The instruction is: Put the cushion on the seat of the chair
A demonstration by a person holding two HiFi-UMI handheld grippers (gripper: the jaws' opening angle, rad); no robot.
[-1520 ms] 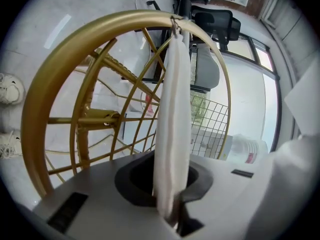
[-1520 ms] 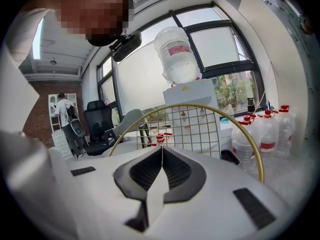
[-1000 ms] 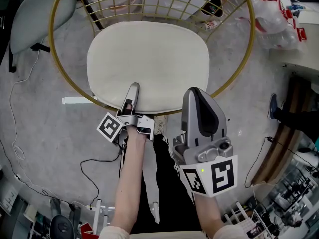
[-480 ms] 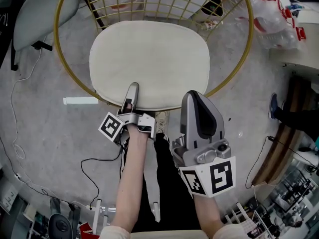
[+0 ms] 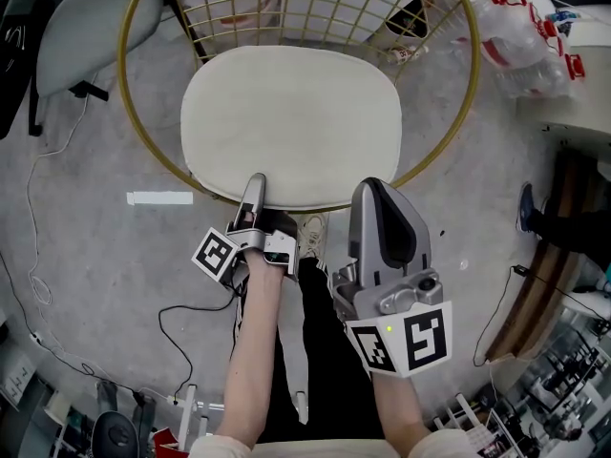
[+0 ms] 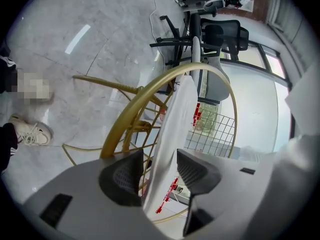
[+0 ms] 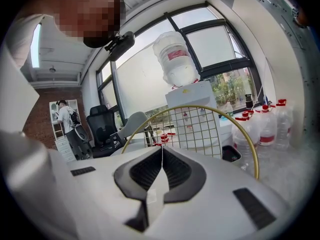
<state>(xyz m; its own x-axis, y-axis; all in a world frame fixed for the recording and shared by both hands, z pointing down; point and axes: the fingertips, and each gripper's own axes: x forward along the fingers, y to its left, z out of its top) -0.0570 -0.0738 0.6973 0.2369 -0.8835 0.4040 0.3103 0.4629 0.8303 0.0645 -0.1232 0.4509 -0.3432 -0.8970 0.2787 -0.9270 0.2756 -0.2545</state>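
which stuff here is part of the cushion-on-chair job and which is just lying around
Job:
- cushion, already lying on the seat
- gold wire chair

Lying about:
- water bottles
- grey office chair
- white strip on the floor

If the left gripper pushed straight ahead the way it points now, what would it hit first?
Most likely the cushion. The left gripper, whose jaws have just been opening, has the cushion's front edge between them, unpressed. The gold chair frame lies further on.
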